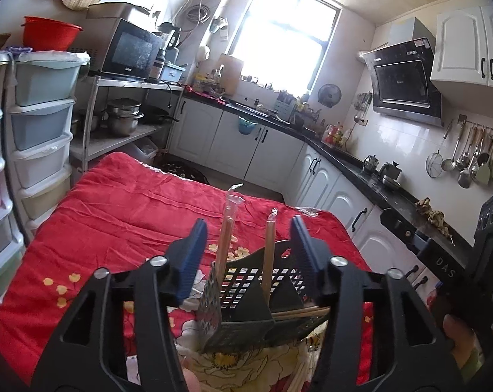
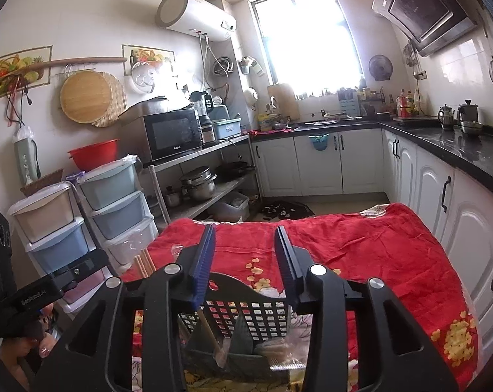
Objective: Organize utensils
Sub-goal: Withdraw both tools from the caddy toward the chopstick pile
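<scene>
A black perforated utensil holder stands on the red flowered cloth. Two plastic-wrapped pairs of wooden chopsticks stand upright in its compartments, and more sticks lie across its right side. My left gripper is open: its blue pads stand either side of the upright chopsticks without touching them. In the right wrist view the same holder sits just below my right gripper, which is open with nothing between its fingers. A wooden chopstick leans inside the holder beside wrapped items.
Loose wooden chopsticks lie at the cloth's left edge. Stacked plastic drawers and a metal shelf with pots stand to the left. White cabinets under a black counter run along the right.
</scene>
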Demonstrator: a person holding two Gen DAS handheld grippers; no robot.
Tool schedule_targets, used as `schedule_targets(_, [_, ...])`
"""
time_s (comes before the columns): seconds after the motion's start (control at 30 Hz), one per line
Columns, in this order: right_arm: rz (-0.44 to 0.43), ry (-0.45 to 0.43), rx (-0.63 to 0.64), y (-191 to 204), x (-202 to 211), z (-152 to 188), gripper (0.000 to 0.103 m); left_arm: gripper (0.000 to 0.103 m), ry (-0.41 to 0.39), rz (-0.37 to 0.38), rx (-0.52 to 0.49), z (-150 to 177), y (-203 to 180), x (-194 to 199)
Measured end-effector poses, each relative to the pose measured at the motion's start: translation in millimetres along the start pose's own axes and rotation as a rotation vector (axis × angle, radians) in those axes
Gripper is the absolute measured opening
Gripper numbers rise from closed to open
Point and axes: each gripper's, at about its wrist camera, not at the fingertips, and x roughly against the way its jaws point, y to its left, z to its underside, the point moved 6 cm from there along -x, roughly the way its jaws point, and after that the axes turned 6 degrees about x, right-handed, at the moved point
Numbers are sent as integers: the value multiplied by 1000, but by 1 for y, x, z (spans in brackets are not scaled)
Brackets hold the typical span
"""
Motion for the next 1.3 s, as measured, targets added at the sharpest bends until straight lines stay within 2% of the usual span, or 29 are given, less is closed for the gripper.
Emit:
schedule_targets(0.03, [2,1,-2,-1,2,0,38,55,-4,1,3,0,0,2])
schedule_targets(0.2, [8,-9,8,0,13,-2,45,90,-24,9,16,-3,-1,13])
schedule_targets(0.23, [12,-10,13,1,15,-2,47,92,-27,10,17,-4,-1,15])
schedule_targets(0.67, [8,-17,30,7,42,-1,61,92,-37,10,37,-3,4,37])
schedule_targets(1.3, [-10,-18,37,15,79,9,65,92,-49,7,60,11,7,64])
